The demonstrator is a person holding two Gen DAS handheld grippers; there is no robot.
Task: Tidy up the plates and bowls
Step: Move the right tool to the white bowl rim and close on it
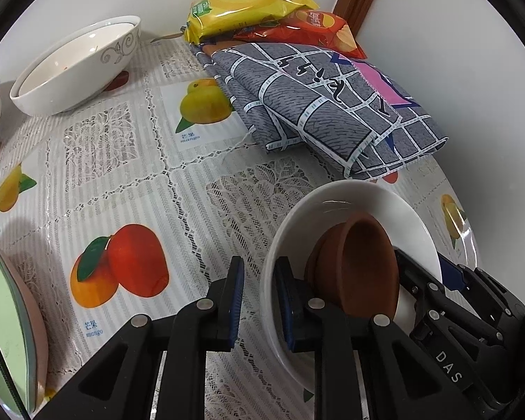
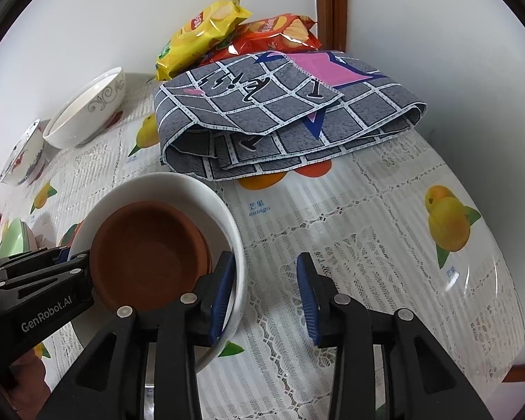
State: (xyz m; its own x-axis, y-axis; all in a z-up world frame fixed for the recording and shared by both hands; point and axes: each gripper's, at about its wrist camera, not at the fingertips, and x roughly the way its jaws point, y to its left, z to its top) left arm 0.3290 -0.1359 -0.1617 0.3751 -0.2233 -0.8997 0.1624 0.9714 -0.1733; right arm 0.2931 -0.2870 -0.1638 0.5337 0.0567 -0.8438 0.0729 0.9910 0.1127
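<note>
Left gripper [image 1: 259, 266] and right gripper [image 2: 265, 259] jaws — spread — straddle white bowl [image 1: 350, 196] rim on mango-print tablecloth [image 1: 192, 182].

Both wrist feeds come through bright and evenly lit for me, soft indoor light from above with no harsh hotspots, and the focus is crisp from the near foreground to the wall [image 1: 437, 70]. I see only faint shadows, a grey smudge on the tablecloth [image 1: 129, 161] at the left of the left view and a thin dark line under the folded cloth [image 2: 280, 119], while a sheen of glare runs along the glossy table edge at the right of both views. The fisheye bends everything hard toward the rim and black vignette fills the corners.
</note>
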